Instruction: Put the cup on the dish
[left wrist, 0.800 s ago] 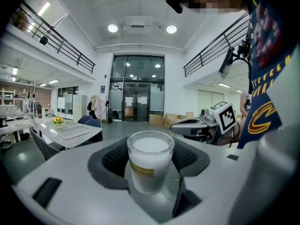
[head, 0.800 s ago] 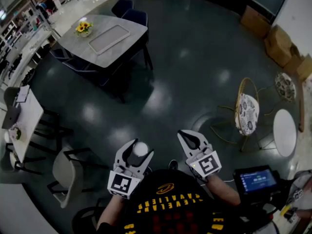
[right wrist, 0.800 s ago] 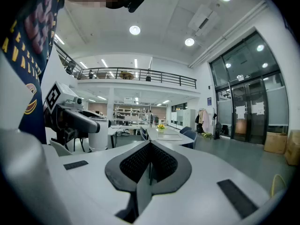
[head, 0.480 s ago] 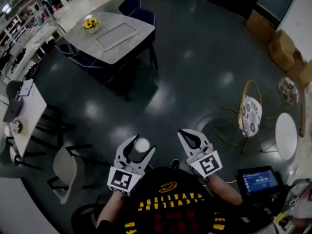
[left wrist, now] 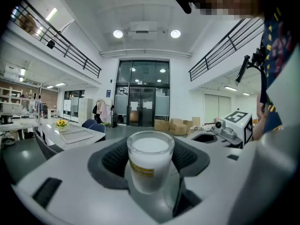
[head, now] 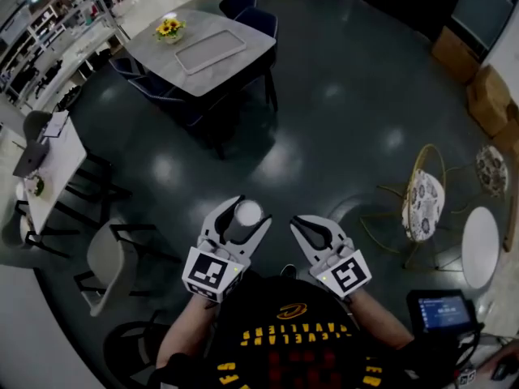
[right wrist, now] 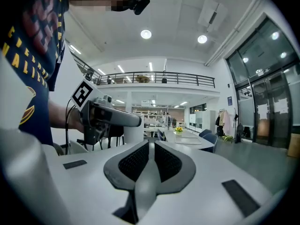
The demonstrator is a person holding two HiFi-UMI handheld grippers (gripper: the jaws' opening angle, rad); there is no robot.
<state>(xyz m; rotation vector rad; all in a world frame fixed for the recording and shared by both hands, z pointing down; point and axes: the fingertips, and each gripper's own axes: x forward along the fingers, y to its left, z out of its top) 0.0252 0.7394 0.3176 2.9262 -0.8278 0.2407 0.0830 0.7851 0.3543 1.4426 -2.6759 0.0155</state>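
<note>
Cup: a small white cup (left wrist: 150,165) with a yellow band, upright and pinched between the jaws of the left gripper (head: 246,217). It is in the air above the floor, just in front of the person's chest.
Floor: a dark, glossy floor (head: 340,128) in a large open hall, with ceiling lights reflected in it.
Grey table: a long grey table (head: 235,55) well ahead and to the left, with blue chairs (head: 243,10) around it. A pale rectangular mat (head: 199,53) lies on top, and a pot of yellow flowers (head: 169,27) stands at its far end.
Person: a dark shirt (head: 284,339) with yellow lettering fills the bottom of the head view, and both forearms reach forward.
Seating at right: a gold-framed chair (head: 423,205) with a patterned cushion, near a round white table (head: 480,245).
Left gripper: jaws spread wide around the cup, with the pads pressing on its sides.
Right gripper: the right gripper (head: 302,225) is just to the right of the left one, with its jaws pressed together on each other.
</note>
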